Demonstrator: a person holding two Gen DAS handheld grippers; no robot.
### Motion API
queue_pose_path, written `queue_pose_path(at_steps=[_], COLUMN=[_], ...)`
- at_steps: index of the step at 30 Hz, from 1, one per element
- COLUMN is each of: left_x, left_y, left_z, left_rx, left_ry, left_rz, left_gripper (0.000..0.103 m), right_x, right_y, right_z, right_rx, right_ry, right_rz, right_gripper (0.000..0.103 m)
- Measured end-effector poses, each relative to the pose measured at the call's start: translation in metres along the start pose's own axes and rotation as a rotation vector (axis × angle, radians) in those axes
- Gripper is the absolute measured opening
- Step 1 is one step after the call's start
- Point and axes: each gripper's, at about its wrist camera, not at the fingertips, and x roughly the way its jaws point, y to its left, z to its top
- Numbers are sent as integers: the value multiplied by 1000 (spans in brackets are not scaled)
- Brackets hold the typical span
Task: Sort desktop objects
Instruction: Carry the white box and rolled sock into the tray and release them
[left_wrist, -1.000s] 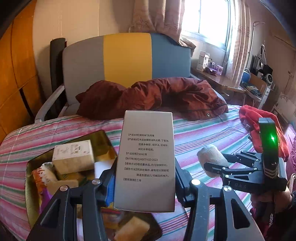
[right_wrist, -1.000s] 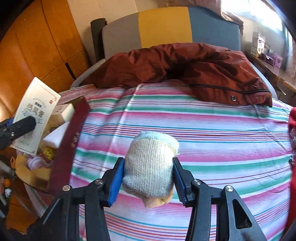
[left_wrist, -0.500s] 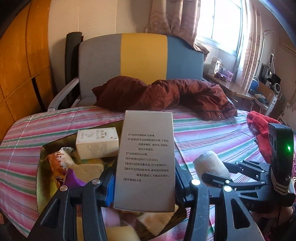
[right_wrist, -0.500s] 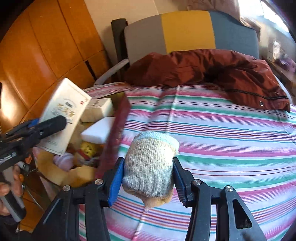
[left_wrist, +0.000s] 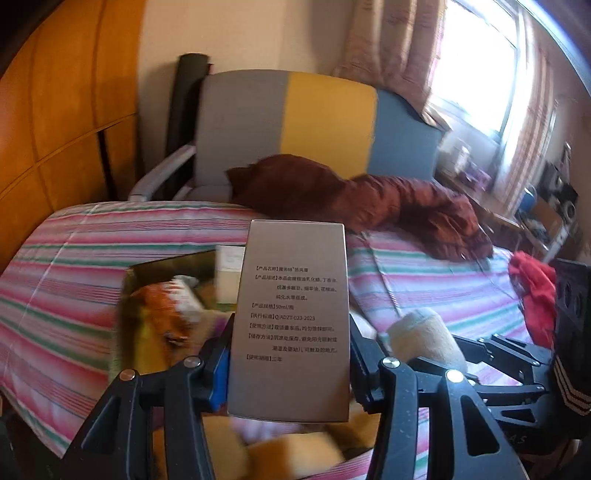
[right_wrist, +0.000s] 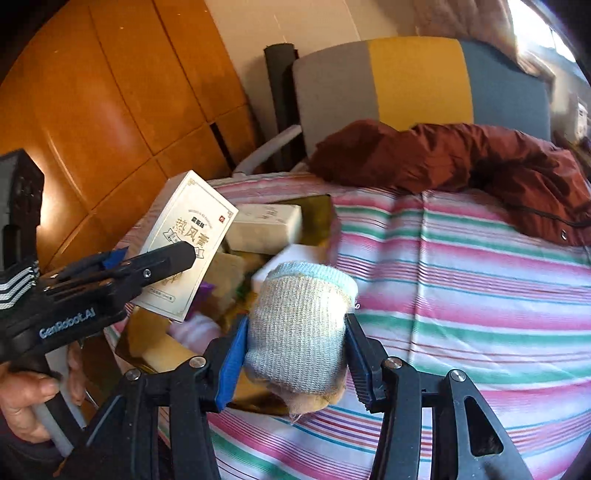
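**Two items held over a nearly full tray, not yet dropped in**

A striped bedspread (right_wrist: 461, 280) covers a bed. On it, at the left, sits a shallow gold tray (right_wrist: 317, 210) crowded with sorted things: a pale rectangular box (right_wrist: 264, 227), a white block (right_wrist: 291, 258), yellowish blocks and a small orange-and-white packet (left_wrist: 166, 306), blurred in the left view.

The left gripper (left_wrist: 290, 363) is clamped on an upright silver carton (left_wrist: 291, 321) printed with Chinese text, held above the tray. In the right view its white, gold-lettered front (right_wrist: 188, 243) shows, tilted over the tray's contents.

The right gripper (right_wrist: 295, 350) is closed around a rolled grey knit sock (right_wrist: 299, 328) with a pale blue cuff, held at the tray's near right edge, above the bedspread.

A rust-brown jacket (right_wrist: 461, 158) and a red cloth (left_wrist: 535, 291) lie further off on the bed.

Judging by this, most sorting looks done. What remains is releasing the carton and sock into the tray. The bedspread near the tray shows no other small loose items.
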Motion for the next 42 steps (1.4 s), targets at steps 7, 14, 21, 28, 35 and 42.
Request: queue_pose_path(at_steps=[7,14,21,28,35,42], left_x=[-13,-12,9,53,64,41], left_y=[54,70,54,38,47,51], left_z=[-5,-21,-9,-5,-8,-12], left_rx=[-96,-125,-110,-98,-160,-162], left_ry=[-14,14,34,114,147,83], left_rz=[62,62,-3,-50,-81,-88], left_gripper=[52,52,52,50,60,63], right_x=[13,30,51,78,92,95], right_y=[28,53,58,32,12,14], right_z=[12,19,36,53,57,52], right_rx=[-43,-93,-72,49,121,122], right_ry=[8,28,22,48,69,75], right_rz=[39,62,11,-59,9,31], right_gripper=[51,51,51,53,52,52])
